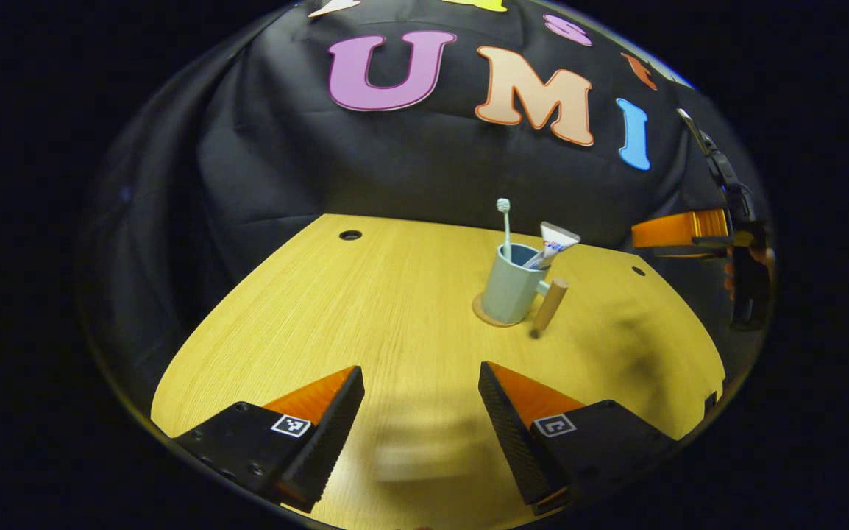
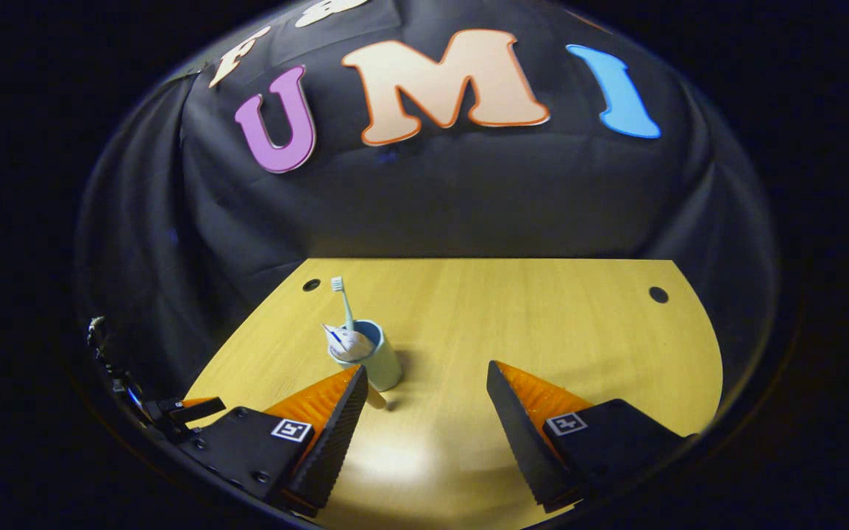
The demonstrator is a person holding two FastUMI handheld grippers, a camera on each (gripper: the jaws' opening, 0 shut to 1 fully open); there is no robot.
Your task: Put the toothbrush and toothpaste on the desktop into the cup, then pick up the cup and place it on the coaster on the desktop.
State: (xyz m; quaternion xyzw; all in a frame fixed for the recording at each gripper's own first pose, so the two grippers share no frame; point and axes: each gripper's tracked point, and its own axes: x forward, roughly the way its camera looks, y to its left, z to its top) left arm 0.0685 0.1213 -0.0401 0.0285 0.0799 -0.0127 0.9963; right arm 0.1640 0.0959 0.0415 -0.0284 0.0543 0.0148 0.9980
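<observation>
Coaster point(image 1: 489, 318) mostly hidden beneath the cup point(image 1: 511, 285); toothpaste point(image 2: 349, 343) label unreadable (too small).

toothbrush point(image 1: 505, 221) and toothpaste point(image 1: 553, 244) in cup point(image 1: 510, 289) (on coaster point(image 1: 485, 315))

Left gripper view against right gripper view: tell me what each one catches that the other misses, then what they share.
Left gripper view alone: the coaster peeking out under the cup, and the cup's whole wooden handle.

Right gripper view alone: the cup's blue inside, seen from higher up, with the toothpaste lying across the rim.

Both: the cup holding the toothbrush and toothpaste, the wooden desktop, and an open, empty claw in front, left claw and right claw.
</observation>
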